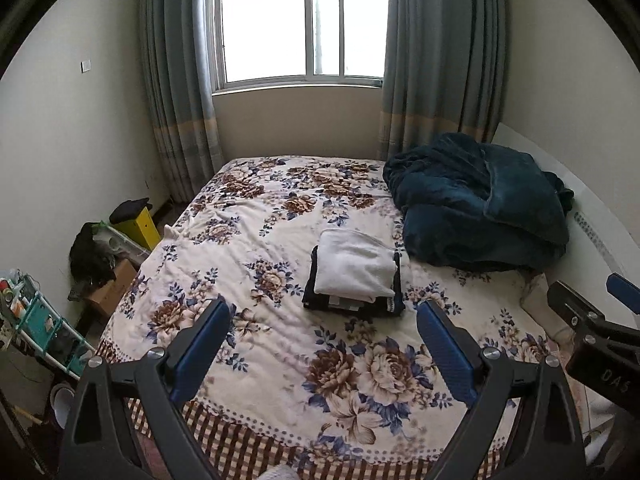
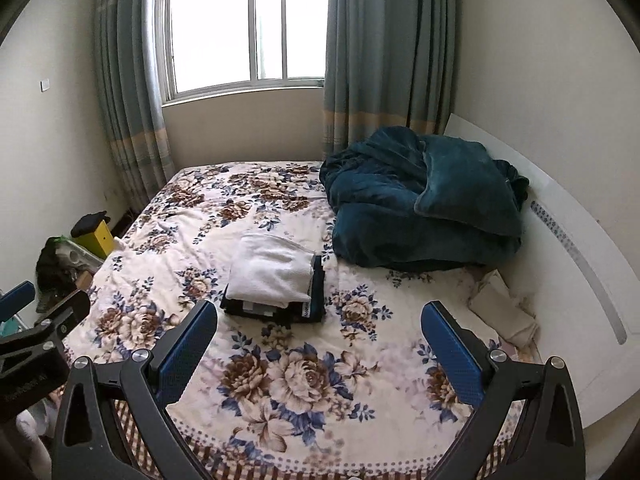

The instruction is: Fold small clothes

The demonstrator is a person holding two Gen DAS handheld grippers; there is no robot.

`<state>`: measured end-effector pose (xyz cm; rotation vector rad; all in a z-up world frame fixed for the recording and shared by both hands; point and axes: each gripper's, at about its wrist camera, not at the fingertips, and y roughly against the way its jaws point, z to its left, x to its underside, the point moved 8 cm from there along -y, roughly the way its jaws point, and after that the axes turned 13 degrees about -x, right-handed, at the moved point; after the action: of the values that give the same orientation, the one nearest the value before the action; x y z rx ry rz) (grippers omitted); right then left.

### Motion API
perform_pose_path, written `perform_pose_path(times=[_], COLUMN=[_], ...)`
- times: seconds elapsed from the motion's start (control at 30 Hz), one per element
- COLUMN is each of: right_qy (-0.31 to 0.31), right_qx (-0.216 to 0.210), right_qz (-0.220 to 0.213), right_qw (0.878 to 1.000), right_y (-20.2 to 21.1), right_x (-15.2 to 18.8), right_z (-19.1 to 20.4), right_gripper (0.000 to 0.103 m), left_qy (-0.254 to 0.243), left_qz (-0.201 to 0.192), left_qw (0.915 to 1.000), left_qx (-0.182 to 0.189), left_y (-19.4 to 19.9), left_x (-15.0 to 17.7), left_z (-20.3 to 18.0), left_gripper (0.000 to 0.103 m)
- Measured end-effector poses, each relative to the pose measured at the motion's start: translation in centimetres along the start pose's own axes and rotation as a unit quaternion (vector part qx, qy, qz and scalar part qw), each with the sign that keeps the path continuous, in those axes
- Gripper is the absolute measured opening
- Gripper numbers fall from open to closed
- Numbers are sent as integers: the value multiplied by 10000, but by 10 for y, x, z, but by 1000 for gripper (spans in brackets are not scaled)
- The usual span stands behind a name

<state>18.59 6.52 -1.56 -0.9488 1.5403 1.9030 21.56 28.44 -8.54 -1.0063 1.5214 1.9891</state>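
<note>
A stack of folded small clothes lies mid-bed: a white folded piece [image 1: 354, 266] [image 2: 272, 270] on top of dark folded pieces [image 1: 352, 304] [image 2: 276, 310]. My left gripper [image 1: 322, 316] is open and empty, held above the near part of the bed, short of the stack. My right gripper [image 2: 320, 320] is open and empty too, at the same height, to the right of the left one. The right gripper shows at the right edge of the left wrist view [image 1: 592, 320]. The left gripper shows at the left edge of the right wrist view [image 2: 36, 320].
The bed has a floral cover [image 1: 280, 360] [image 2: 304, 380]. A heaped teal blanket [image 1: 480, 204] [image 2: 424, 200] lies at the far right by the white headboard [image 2: 568, 264]. Boxes, a yellow box [image 1: 138, 226] and a teal rack [image 1: 36, 320] stand left of the bed.
</note>
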Motion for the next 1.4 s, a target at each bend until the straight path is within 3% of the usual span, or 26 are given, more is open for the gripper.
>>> perform_pose_path(times=[0.07,0.43,1.4], right_qy=[45,-1,69], right_qx=[21,4,-163], right_qz=[6,28,71], right_qw=[10000,10000,9998], right_y=[8,15,8], right_x=[3,6,4], right_z=[4,6,15], right_gripper=[103,103,103], left_qy=[46,87,-15], left_qz=[40,-63,-73], left_qw=[10000,9998,9997], left_qx=[29,-177,-233], left_y=[2,9,13], left_x=[2,4,1], left_z=[4,19,25], left_gripper=[103,103,103])
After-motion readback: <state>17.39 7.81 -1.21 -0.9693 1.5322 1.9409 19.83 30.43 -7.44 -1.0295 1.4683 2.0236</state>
